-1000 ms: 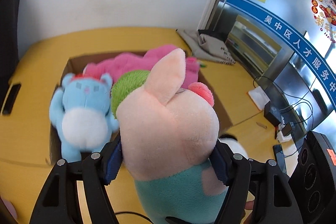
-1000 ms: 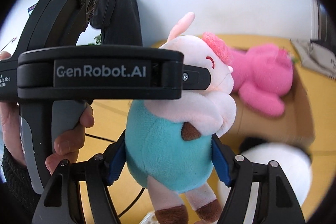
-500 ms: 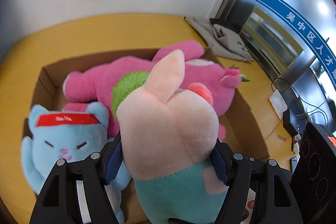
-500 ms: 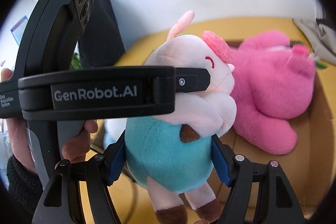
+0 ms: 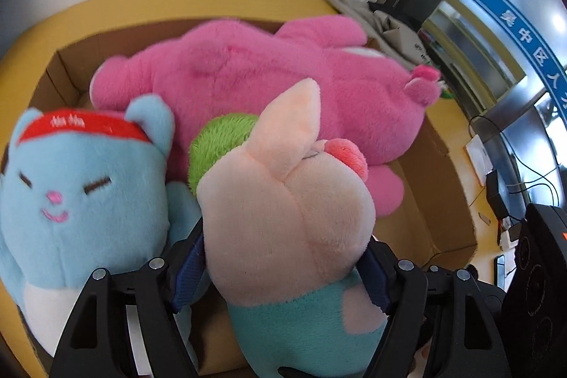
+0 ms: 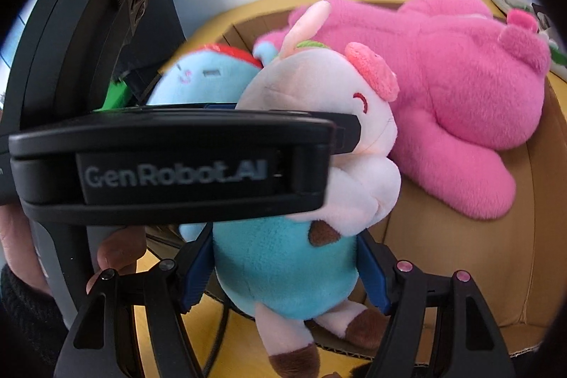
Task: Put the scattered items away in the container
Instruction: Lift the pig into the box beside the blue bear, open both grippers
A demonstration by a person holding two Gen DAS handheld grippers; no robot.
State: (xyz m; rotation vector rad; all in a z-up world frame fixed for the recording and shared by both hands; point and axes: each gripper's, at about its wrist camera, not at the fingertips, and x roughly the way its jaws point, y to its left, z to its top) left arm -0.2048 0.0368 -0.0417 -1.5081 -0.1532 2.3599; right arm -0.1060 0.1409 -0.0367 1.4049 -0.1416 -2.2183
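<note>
Over the last second the cardboard box point(image 5: 439, 201) has grown from a distant shape in mid-frame to filling most of both views; its floor now sits directly behind the carried toy. Reading: transport is nearly over, release is the pending step.

Carried item: pale pink plush pig point(image 5: 287, 218) in a teal outfit, upright, centre of both frames. Left gripper point(image 5: 283, 275) is clamped across its neck and lower head, blue pads pressed into the fabric on both sides. Right gripper point(image 6: 283, 275) is clamped on the teal belly, pads likewise sunk in. So both jaws grip the same toy, one above the other. In the right wrist view the left gripper's body crosses mid-frame as a black bar marked "GenRobot.AI".

Container contents:
- large pink plush point(image 5: 283, 84), lying lengthwise across the upper half of the box;
- blue plush cat point(image 5: 74, 193) with a red headband, at the left of the frame, leaning against the box's near-left wall;
- green fuzzy patch point(image 5: 216, 147) behind the pig's ear; probably part of the pig, the view is too crowded to be sure.

Free floor shows at lower right of the box, below the pink plush. The pig appears over the near edge, not yet resting on anything.
</note>
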